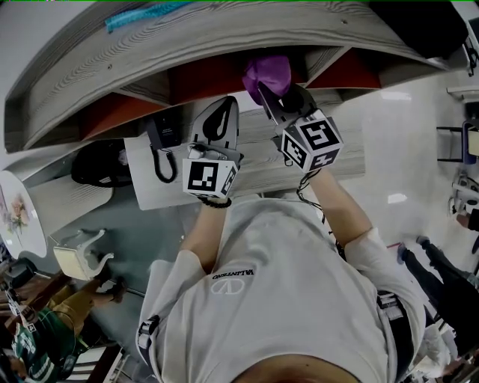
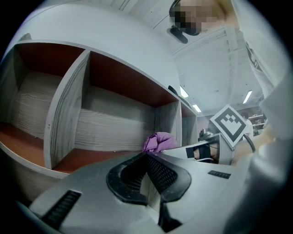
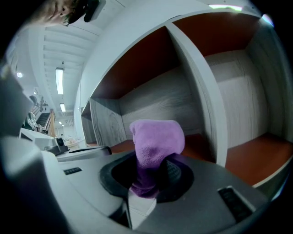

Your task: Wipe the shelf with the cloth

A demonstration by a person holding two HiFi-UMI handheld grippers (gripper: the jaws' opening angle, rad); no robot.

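The grey wood-grain shelf (image 1: 187, 45) has red-brown compartments behind upright dividers. My right gripper (image 1: 271, 94) is shut on a bunched purple cloth (image 1: 266, 72), held at the mouth of a middle compartment. In the right gripper view the cloth (image 3: 156, 140) sticks up out of the jaws of the right gripper (image 3: 147, 182), in front of a divider of the shelf (image 3: 201, 91). My left gripper (image 1: 224, 105) is shut and empty just left of it, above the desk. The left gripper view shows the left gripper (image 2: 147, 156) with the cloth (image 2: 158, 141) just beyond its tips and the shelf (image 2: 68, 109) behind.
A desk (image 1: 352, 149) runs under the shelf, with a corded telephone (image 1: 161, 146) and a black bag (image 1: 101, 161) to the left. A blue item (image 1: 146, 13) lies on the shelf top. A white chair (image 1: 82, 254) and seated people are at the lower left.
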